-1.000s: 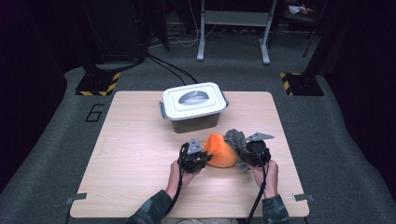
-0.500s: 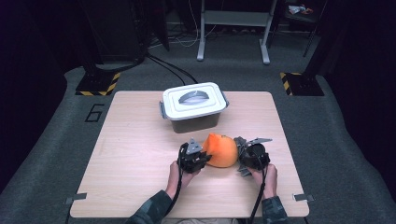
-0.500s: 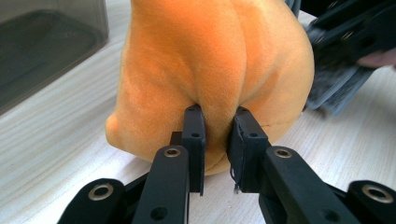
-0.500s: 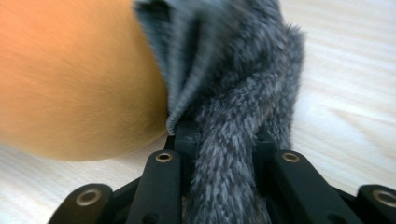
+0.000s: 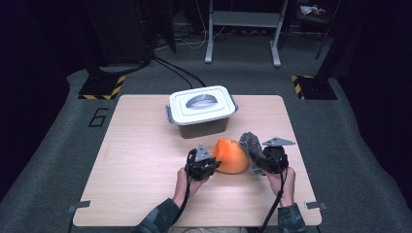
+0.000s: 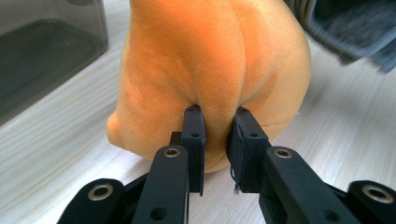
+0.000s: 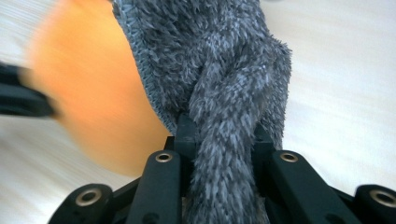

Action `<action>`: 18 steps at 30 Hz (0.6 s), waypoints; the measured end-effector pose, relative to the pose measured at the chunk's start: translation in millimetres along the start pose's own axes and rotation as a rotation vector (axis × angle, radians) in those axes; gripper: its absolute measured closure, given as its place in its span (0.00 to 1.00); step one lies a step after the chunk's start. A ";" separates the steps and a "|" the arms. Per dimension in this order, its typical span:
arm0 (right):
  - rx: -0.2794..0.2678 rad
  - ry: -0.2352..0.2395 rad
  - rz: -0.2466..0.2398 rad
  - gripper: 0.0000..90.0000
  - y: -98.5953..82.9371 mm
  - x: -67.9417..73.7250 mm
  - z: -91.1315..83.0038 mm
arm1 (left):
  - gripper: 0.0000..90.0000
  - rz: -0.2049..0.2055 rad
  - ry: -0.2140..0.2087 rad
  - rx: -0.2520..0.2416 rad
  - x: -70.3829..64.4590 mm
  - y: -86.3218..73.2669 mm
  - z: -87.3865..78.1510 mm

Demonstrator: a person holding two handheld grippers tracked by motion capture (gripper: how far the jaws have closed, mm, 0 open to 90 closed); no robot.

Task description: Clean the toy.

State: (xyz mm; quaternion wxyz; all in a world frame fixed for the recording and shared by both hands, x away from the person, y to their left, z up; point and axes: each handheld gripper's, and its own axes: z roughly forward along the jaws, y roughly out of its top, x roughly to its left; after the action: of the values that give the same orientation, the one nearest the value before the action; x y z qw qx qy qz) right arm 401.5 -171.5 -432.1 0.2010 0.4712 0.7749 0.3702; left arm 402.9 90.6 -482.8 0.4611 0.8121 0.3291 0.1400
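An orange plush toy (image 5: pixel 230 155) rests on the wooden table (image 5: pixel 145 165) between both hands. My left gripper (image 5: pixel 208 164) is at its left side, jaws shut on a fold of the orange plush (image 6: pixel 210 70). A grey fuzzy cloth (image 5: pixel 251 144) lies against the toy's right side. My right gripper (image 5: pixel 260 162) is shut on a bunched strand of that grey cloth (image 7: pixel 224 102), with the orange toy (image 7: pixel 88 93) blurred just to its left.
A lidded plastic box (image 5: pixel 201 109) with a white lid and grey handle stands behind the toy, near the table's middle back. Its dark wall (image 6: pixel 46 51) is close by in the left gripper view. Dark floor and stands surround the table.
The right gripper has drawn the grey cloth down and a little right, closer to the table. The orange toy settled lower between the grippers. The left gripper barely moved.
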 end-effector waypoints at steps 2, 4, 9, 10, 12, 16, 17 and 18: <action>-0.019 0.013 -0.035 0.81 9.7 10.8 -3.7 | 0.86 0.000 -0.001 0.002 0.3 0.1 -0.1; -0.019 0.036 -0.075 0.80 20.9 25.5 -4.5 | 0.86 0.000 -0.004 0.007 0.7 0.7 -0.2; -0.007 0.060 -0.140 0.80 33.1 44.7 7.0 | 0.86 0.007 -0.001 0.012 0.0 1.3 -0.3; -0.001 0.062 -0.144 0.80 33.5 46.1 9.7 | 0.86 0.008 -0.003 0.015 0.3 1.0 -0.3; 0.006 0.063 -0.146 0.80 32.8 47.2 14.3 | 0.86 0.004 -0.006 0.012 1.9 0.0 -0.1; 0.015 0.054 -0.130 0.80 30.7 45.6 18.9 | 0.86 -0.002 -0.019 0.007 3.2 -0.8 0.8; 0.019 0.053 -0.141 0.80 29.6 43.3 19.0 | 0.86 -0.002 -0.021 0.007 3.2 -0.8 0.9; 0.017 0.051 -0.120 0.80 29.0 43.2 19.6 | 0.86 -0.001 -0.021 0.005 3.0 -0.9 1.5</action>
State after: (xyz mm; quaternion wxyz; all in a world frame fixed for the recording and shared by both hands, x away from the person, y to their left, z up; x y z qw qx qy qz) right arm 410.9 -117.9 -421.0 0.1991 0.4160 0.8097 0.3629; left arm 405.5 91.9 -484.6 0.4628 0.8144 0.3250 0.1305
